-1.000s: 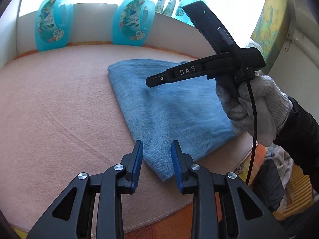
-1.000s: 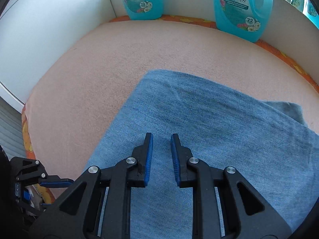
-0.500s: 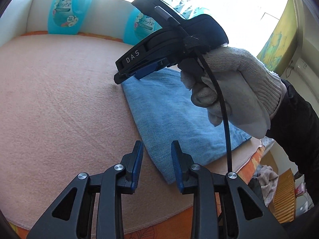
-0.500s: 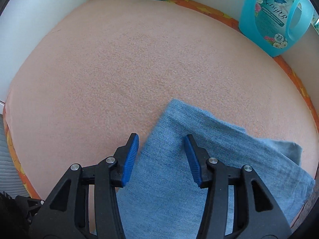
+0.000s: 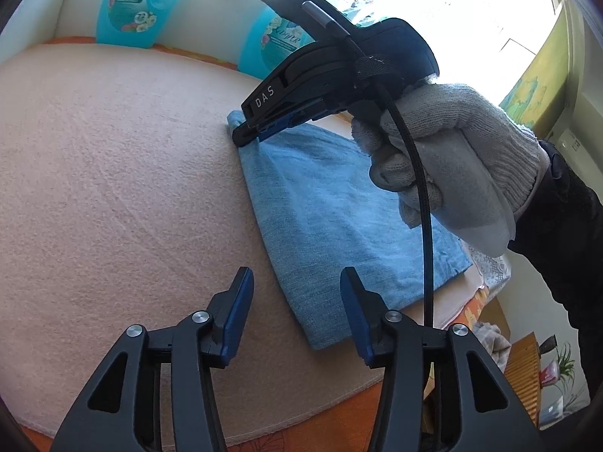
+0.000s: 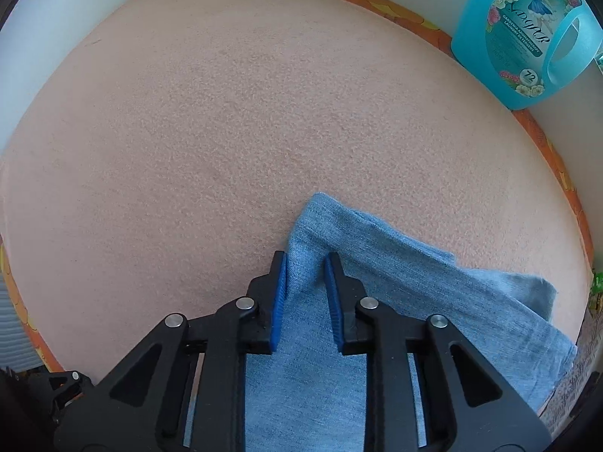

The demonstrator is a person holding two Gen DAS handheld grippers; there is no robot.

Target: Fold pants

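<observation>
Where the right claw [image 6: 305, 282] closes, pants [image 5: 331, 203] hide its pads

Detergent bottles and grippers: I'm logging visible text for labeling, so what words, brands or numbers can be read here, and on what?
"DAS": white letters on the right gripper arm, left wrist view.
"72": round badge on the detergent bottle, right wrist view.
"72": also on the far-left bottle, left wrist view.
"GARDENIA AROMATHERAPY LAUNDRY DETERGENT": small print on that first bottle, only partly clear.
Cursive brand name on the bottles: too stylized to read.
</observation>
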